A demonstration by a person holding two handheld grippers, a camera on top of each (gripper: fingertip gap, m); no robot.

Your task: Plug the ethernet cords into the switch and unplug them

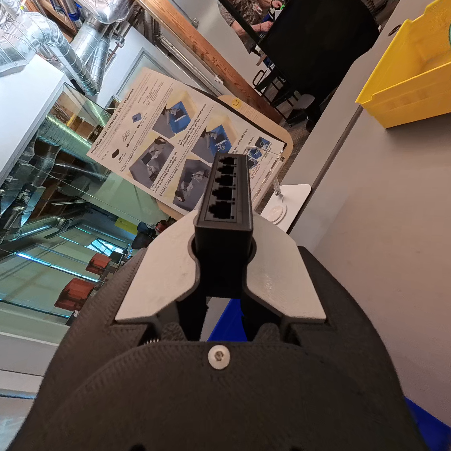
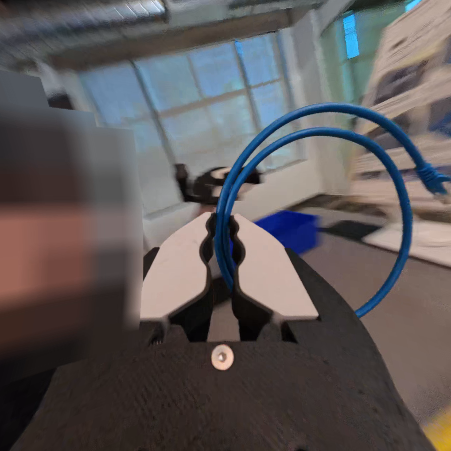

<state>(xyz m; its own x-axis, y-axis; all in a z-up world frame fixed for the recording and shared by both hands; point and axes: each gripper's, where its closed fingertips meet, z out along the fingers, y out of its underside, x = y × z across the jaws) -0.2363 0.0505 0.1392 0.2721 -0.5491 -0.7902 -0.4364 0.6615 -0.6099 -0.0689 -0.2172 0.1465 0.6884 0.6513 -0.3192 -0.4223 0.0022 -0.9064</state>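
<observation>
— Nearest your left lens, what do you have?

— Your left tongs (image 1: 223, 240) are clenched on the switch (image 1: 225, 197), gripping the near end of its black body. Its long axis runs straight away from you along the fingers, and the row of ports faces up toward the camera; every port in view looks empty. The whole view is rolled sideways: behind the switch stands an instruction sheet (image 1: 185, 148) on a board, to the right lies the grey desk (image 1: 380, 219), and a yellow bin (image 1: 412, 80) sits at its far right.

— And on the right side?

— Your right tongs (image 2: 223, 219) are closed on the blue ethernet cord (image 2: 317, 136), pinching two strands of its coil side by side. From the grip the cord loops up and over to the right, and one connector (image 2: 432, 180) hangs free at the far right, well apart from your fingertips and pointing away from them. The view is smeared, but a blue bin (image 2: 285, 231) shows just beyond the tips, and farther back something dark and blurred that I cannot identify.

— So what does the next move hinge on?

— My judgement: you hold the cord by its middle, not near the plug, so the connector will swing loosely. You likely need a grip close behind the plug, its axis square to the port face, before bringing the two hands together. Nothing is plugged in yet.
</observation>
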